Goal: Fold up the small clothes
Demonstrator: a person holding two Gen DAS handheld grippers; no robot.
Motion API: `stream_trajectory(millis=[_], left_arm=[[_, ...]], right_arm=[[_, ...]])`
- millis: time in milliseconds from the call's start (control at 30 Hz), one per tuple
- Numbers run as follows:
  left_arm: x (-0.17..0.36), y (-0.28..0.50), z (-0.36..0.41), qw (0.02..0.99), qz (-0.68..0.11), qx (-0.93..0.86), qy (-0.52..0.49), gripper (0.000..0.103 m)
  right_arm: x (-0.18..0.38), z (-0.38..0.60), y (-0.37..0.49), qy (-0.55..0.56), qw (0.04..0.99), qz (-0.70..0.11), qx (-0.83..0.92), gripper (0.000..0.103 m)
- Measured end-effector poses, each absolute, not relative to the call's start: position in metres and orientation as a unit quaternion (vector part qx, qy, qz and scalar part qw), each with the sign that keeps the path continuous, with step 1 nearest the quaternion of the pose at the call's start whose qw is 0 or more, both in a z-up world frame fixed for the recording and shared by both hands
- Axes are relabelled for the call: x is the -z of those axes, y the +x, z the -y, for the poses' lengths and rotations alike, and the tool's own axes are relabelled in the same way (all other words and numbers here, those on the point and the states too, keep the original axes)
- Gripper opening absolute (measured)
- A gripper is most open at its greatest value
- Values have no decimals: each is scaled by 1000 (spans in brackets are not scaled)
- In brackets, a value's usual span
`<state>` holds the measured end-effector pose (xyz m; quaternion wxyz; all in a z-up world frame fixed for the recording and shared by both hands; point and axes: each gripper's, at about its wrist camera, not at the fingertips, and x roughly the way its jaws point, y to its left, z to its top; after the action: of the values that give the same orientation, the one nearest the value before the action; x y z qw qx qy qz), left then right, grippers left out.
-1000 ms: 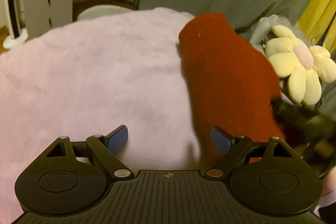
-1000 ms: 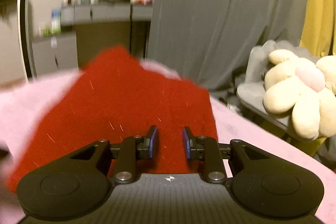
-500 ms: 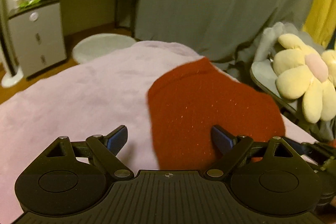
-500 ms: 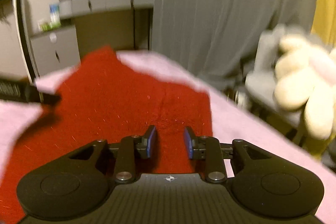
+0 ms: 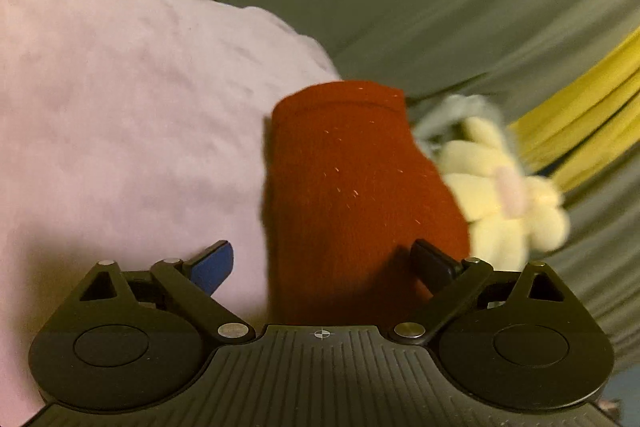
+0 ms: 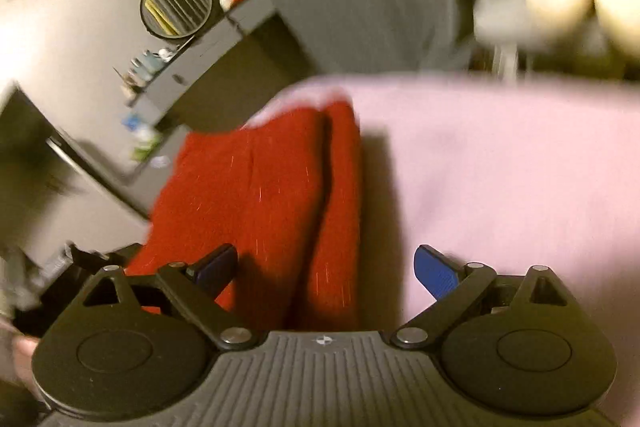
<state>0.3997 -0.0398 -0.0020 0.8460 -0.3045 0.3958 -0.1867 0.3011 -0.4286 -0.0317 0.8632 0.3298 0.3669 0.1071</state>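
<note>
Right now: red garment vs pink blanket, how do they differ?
The red garment is dark red and small, folded into a narrow strip with a crease; the pink blanket is pale pink, spread wide. The red garment lies on top; the pink blanket bears it. Both look soft.

Left tool (image 5: 322,263), right tool (image 6: 326,265), black ribbed bodies, blue pads, silver screws

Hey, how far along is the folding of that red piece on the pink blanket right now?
Done: the red garment lies doubled over on the pink blanket, one layer lapped over the other along a visible seam. In hand: nothing; the right gripper has just been opening with no cloth pinched, and the left gripper stands open too. Left: perhaps one more fold or some smoothing, though blur hides whether the edges line up.
</note>
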Motion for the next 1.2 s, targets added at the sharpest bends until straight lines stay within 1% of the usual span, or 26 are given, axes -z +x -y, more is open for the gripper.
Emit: stream_trajectory(millis=[100, 200, 267, 300, 367, 433, 500, 533, 633, 800, 900, 967, 1000, 1033, 1067, 1167, 1200], left_arm=[[13, 399, 45, 833, -406, 208, -312, 99], [23, 411, 47, 806, -419, 214, -360, 99], [31, 422, 53, 791, -430, 224, -373, 98], [34, 424, 57, 789, -432, 221, -377, 97], [36, 427, 62, 793, -429, 215, -375, 90], [32, 424, 62, 797, -424, 215, -371, 78], [27, 419, 56, 795, -425, 219, -373, 72], [24, 416, 54, 797, -423, 223, -370, 70], [1, 397, 48, 810, -418, 232, -341, 67], [-34, 330, 6, 834, -402, 209, -316, 67], [-40, 279, -22, 845, -414, 166, -295, 68], [-36, 250, -34, 852, -428, 128, -274, 69], [-34, 239, -37, 856, -433, 113, -260, 70], [-32, 230, -40, 862, -428, 107, -252, 75], [-33, 224, -45, 865, -421, 100, -254, 76], [-58, 214, -53, 881, -396, 84, -244, 76], [-66, 211, -55, 892, -382, 77, -231, 80]], right_arm=[[51, 436, 298, 379, 836, -375, -126, 96], [59, 436, 310, 429, 810, -369, -154, 96], [60, 423, 323, 426, 806, -377, -165, 95], [61, 417, 328, 415, 809, -382, -165, 93], [60, 404, 336, 395, 817, -387, -162, 88], [62, 399, 337, 400, 817, -382, -163, 74], [58, 398, 330, 411, 813, -376, -170, 67], [55, 396, 327, 410, 814, -374, -173, 64], [43, 385, 320, 402, 815, -374, -183, 61], [24, 343, 291, 387, 796, -394, -247, 61], [25, 310, 262, 393, 776, -405, -281, 61], [29, 285, 242, 377, 773, -421, -290, 61], [31, 275, 232, 369, 775, -424, -290, 64], [32, 267, 223, 361, 780, -424, -287, 69], [31, 263, 215, 353, 788, -422, -277, 72], [17, 273, 200, 365, 801, -420, -221, 75], [6, 278, 194, 351, 819, -409, -195, 78]])
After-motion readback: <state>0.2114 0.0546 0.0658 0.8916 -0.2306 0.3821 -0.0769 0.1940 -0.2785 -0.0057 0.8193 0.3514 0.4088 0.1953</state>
